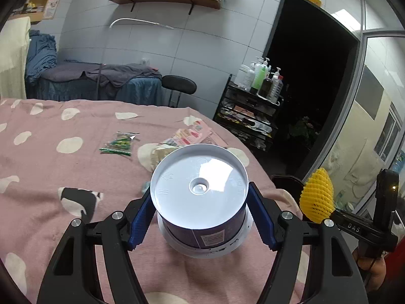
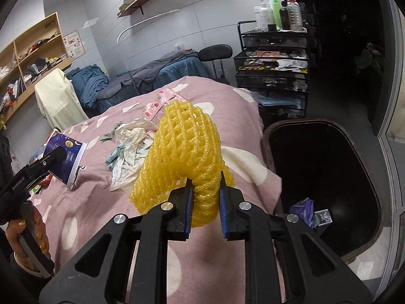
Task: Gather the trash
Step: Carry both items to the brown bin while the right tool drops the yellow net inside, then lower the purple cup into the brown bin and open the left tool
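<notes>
Your left gripper (image 1: pixel 201 212) is closed around the upturned paper cup (image 1: pixel 200 190), its blue pads pressing both sides above the pink blanket (image 1: pixel 50 167). Right of the cup, your right gripper (image 2: pixel 204 202) pinches the yellow foam net (image 2: pixel 184 149). Farther right, beside the blanket's edge, the open trash bin (image 2: pixel 326 177) holds some wrappers.

Label txt on cup (image 1: pixel 212 239) too small; bin (image 2: pixel 278 136) btm edge cut off
</notes>
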A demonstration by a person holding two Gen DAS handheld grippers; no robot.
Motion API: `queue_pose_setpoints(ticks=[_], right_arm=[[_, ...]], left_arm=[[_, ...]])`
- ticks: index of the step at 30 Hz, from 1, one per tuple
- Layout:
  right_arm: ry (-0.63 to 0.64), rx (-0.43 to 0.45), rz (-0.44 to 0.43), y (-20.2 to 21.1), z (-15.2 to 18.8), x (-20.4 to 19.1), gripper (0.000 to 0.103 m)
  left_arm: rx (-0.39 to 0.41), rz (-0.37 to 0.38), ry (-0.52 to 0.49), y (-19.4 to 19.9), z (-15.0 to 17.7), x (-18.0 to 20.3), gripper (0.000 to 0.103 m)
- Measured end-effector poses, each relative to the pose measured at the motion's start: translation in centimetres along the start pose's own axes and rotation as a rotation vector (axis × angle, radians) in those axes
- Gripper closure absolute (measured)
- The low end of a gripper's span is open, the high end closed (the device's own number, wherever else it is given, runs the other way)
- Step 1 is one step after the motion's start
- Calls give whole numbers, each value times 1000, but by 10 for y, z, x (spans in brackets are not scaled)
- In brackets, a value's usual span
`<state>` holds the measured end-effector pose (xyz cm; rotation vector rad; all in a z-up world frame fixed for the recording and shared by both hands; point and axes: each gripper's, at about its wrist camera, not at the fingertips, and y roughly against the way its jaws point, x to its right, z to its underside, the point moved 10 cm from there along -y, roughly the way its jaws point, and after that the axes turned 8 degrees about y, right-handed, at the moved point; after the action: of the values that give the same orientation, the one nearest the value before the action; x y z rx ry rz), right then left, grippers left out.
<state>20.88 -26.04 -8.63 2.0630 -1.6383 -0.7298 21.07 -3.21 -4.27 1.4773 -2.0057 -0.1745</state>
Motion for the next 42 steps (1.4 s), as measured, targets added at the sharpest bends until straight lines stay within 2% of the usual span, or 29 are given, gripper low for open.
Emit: queue_pose_setpoints(ticks=[14, 21, 30, 31, 33, 34, 35, 42], right_arm=[[-139, -25, 154, 6, 23, 99, 84], [-233, -128, 212, -24, 50, 152, 84], [-295, -232, 217, -53, 75, 175, 82], [-299, -244, 215, -55, 78, 175, 76], [-311, -242, 220, -54, 80, 177, 56], [-314, -230, 226, -51, 81, 176, 39], [-314, -222, 232, -49, 81, 176, 27], [-309, -156, 252, -27, 78, 174, 20]], left_arm=[[-62, 129, -104, -28, 26, 83, 34], [-95, 164, -142, -39, 40, 114, 34], [-132, 200, -164, -50, 51, 139, 34], [-135, 203, -166, -51, 52, 142, 34], [-141, 209, -173, -53, 54, 147, 34], [-144, 213, -177, -54, 55, 150, 34], [-147, 216, -182, -55, 56, 153, 34], [-182, 246, -187, -66, 61, 172, 34]])
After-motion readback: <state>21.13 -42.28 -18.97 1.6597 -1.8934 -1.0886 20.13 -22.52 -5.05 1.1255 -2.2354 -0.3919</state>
